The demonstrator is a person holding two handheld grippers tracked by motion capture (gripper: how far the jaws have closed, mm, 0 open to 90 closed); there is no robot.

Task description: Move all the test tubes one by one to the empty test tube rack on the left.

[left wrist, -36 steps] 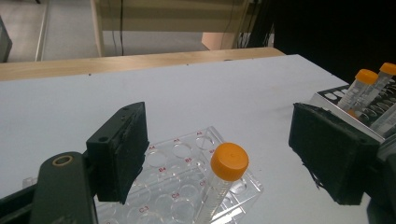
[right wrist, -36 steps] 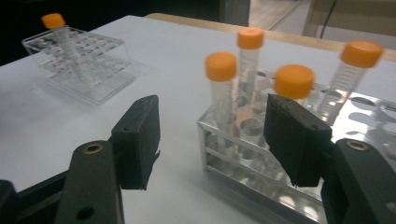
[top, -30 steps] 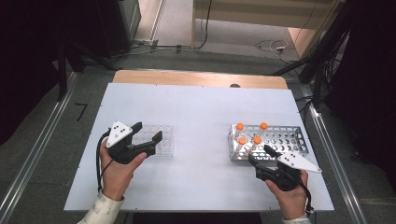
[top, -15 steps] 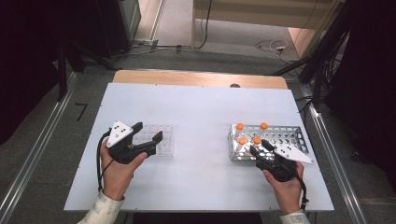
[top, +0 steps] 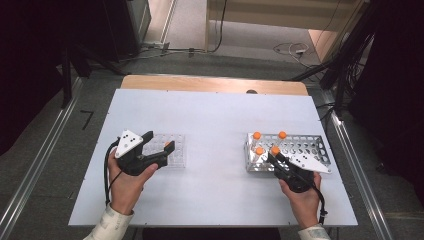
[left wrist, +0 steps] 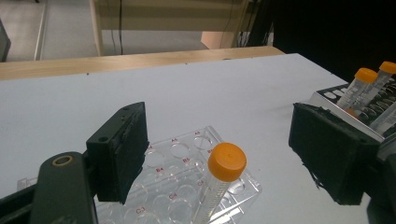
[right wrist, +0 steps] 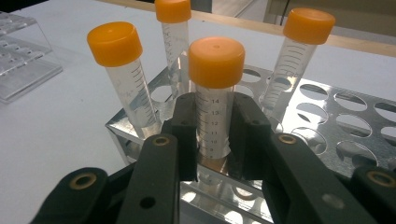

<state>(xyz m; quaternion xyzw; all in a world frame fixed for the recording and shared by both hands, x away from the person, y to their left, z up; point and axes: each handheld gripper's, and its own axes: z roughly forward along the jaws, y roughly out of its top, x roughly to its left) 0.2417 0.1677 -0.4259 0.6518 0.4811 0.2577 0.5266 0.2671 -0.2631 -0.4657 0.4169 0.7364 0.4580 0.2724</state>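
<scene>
White table (top: 215, 125). Metal rack (top: 310, 147) at near right, four orange-capped tubes in its left end. Clear plastic rack (top: 175, 150) at near left, one capped tube (left wrist: 219, 186) seated in it.

Right gripper (right wrist: 214, 140) clenched on the near-right tube (right wrist: 215, 93), low on the barrel; tube upright in its hole. Left gripper (top: 157, 147) released, jaws wide apart over the clear rack, holding nothing.

Judgement: lift straight up along the tube's axis, clear of the neighbouring caps, before any sideways travel

Count: 2 racks, 5 tubes, 2 grippers
</scene>
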